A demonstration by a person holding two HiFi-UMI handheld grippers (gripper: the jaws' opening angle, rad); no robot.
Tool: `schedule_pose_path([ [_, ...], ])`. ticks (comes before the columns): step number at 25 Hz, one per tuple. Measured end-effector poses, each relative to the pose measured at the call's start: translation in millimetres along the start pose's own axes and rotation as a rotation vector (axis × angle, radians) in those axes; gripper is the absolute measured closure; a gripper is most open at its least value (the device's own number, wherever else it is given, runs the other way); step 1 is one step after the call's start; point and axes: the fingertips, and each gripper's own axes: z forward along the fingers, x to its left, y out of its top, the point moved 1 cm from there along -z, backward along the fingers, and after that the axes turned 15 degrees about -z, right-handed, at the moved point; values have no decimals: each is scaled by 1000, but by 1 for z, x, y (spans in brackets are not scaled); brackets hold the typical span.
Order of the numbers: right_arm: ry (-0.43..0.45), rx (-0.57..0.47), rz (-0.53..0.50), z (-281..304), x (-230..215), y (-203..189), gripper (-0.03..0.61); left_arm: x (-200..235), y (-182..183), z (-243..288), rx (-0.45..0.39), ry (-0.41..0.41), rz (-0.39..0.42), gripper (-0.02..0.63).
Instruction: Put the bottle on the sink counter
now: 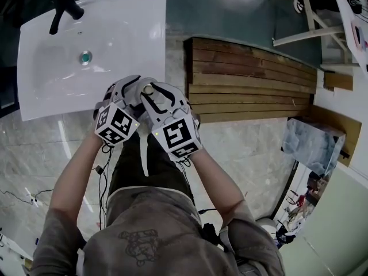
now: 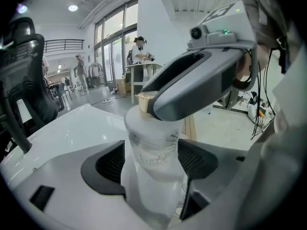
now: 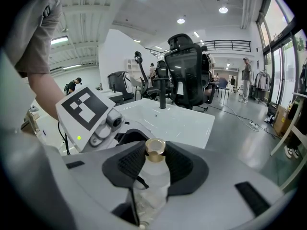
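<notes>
A clear plastic bottle (image 2: 154,143) with a gold cap (image 3: 155,147) is held in the air just in front of the white sink (image 1: 69,39). My left gripper (image 2: 153,159) is shut on the bottle's body, with a dark pad on each side. My right gripper (image 3: 154,159) is shut on the bottle at its cap and neck, and crosses over the top in the left gripper view. In the head view both grippers meet over the cap (image 1: 148,89), the left gripper (image 1: 135,89) beside the right gripper (image 1: 152,95). The bottle's lower part is hidden.
The sink has a black faucet (image 1: 64,7) and a drain (image 1: 85,57), with a flat rim around the basin. A wooden slatted platform (image 1: 253,85) lies to the right on the floor. Black office chairs (image 3: 187,71) stand beyond the sink. Cables trail on the floor.
</notes>
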Motion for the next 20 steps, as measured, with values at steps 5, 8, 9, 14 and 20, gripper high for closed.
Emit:
schedule_pose_path([
  [5, 12, -24, 81, -2, -1, 2, 440, 1, -7, -16, 12, 2, -27, 288],
  [8, 7, -27, 69, -1, -1, 2, 440, 3, -8, -26, -2, 14, -44, 288],
  [9, 5, -29, 65, 0, -1, 2, 440, 3, -8, -29, -9, 11, -50, 288],
  [14, 11, -30, 72, 3, -1, 1, 439, 3, -14, -39, -23, 9, -71, 288],
  [20, 44, -44, 126, 2, 1, 2, 405, 5, -11, -49, -25, 25, -74, 288],
])
